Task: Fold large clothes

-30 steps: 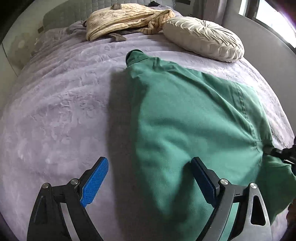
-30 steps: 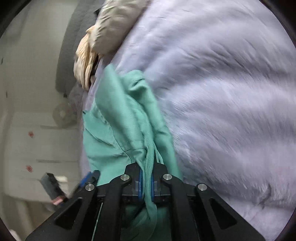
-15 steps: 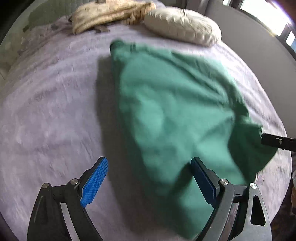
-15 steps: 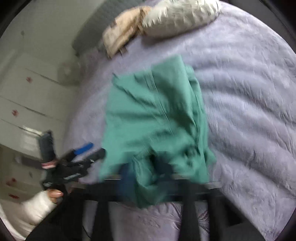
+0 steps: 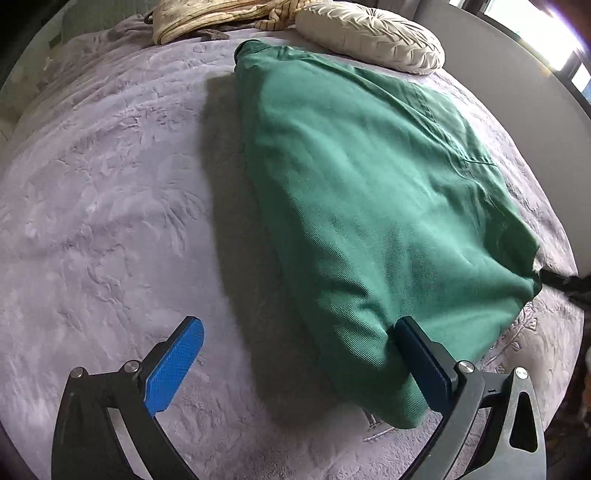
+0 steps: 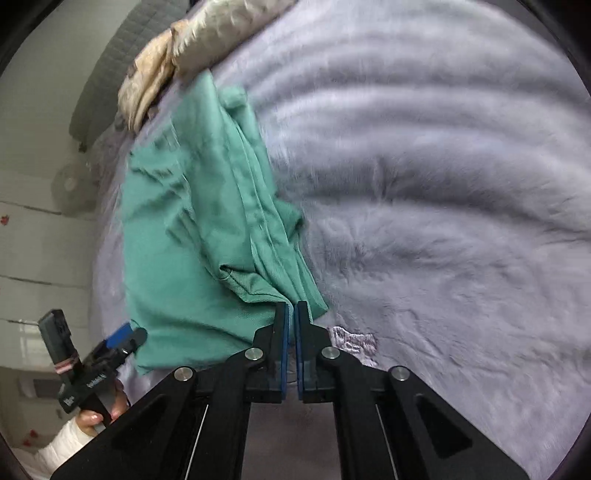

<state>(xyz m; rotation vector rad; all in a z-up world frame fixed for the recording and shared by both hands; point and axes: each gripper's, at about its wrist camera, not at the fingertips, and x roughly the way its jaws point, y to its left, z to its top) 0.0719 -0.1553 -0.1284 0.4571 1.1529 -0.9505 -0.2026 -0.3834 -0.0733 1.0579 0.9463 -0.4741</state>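
My right gripper [image 6: 291, 314] is closed on a corner of the green garment [image 5: 369, 206]. My left gripper [image 5: 295, 354] is wide open, with the near hem draped over one finger. The garment lies spread on the purple bedspread [image 5: 110, 221], not yet folded, I think. A cream cushion [image 5: 369, 35] and a beige blanket [image 5: 207, 14] lie just beyond its far end.

Since half a second ago we have drawn the green garment [image 5: 369, 206] flatter over the bedspread [image 5: 110, 206], its near hem now ahead of our right gripper [image 6: 291, 314], whose pads [image 6: 281, 325] again pinch the corner after the blurred swing.
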